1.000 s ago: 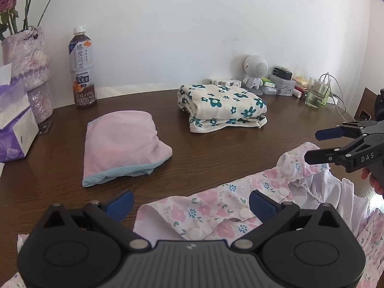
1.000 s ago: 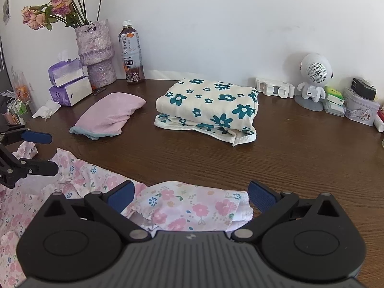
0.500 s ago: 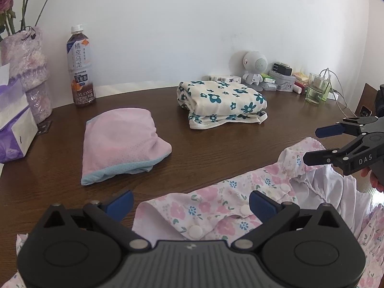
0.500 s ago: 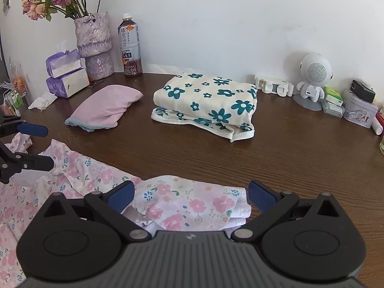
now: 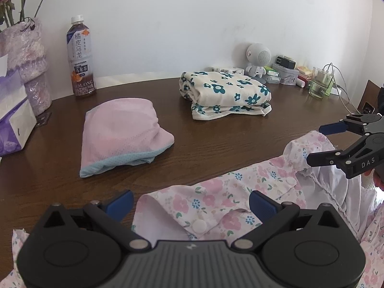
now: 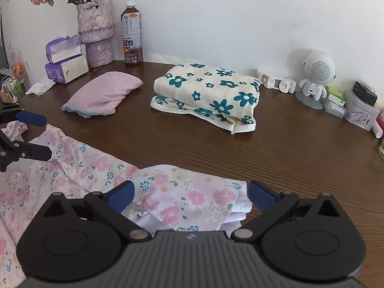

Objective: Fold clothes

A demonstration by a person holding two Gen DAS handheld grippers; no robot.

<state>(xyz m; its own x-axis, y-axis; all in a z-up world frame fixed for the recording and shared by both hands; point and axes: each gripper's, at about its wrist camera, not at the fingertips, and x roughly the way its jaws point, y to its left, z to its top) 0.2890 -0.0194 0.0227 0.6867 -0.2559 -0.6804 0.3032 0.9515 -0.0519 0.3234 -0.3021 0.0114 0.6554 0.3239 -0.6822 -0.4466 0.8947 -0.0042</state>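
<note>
Both the left claw (image 5: 190, 200) and the right claw (image 6: 190, 192) are gaping wide over the pink floral garment (image 6: 91, 165), which is lying rumpled along the near edge of the table (image 6: 288, 148).

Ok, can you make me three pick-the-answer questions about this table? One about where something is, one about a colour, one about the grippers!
1. Where is the tea bottle?
A. Next to the purple vase
B. On the folded flowery cloth
C. Beside the robot-shaped speaker

2. What colour are the flowers on the folded cloth?
A. Red
B. Teal
C. Yellow

3. What are the left gripper and right gripper doing?
A. Both shut on the bottle
B. One is holding the pink bundle
C. Both open over the pink floral garment

Answers: 1 A, the bottle stands right of the vase by the wall. 2 B, teal blooms on cream. 3 C, both show wide gaps with floral fabric below.
</note>
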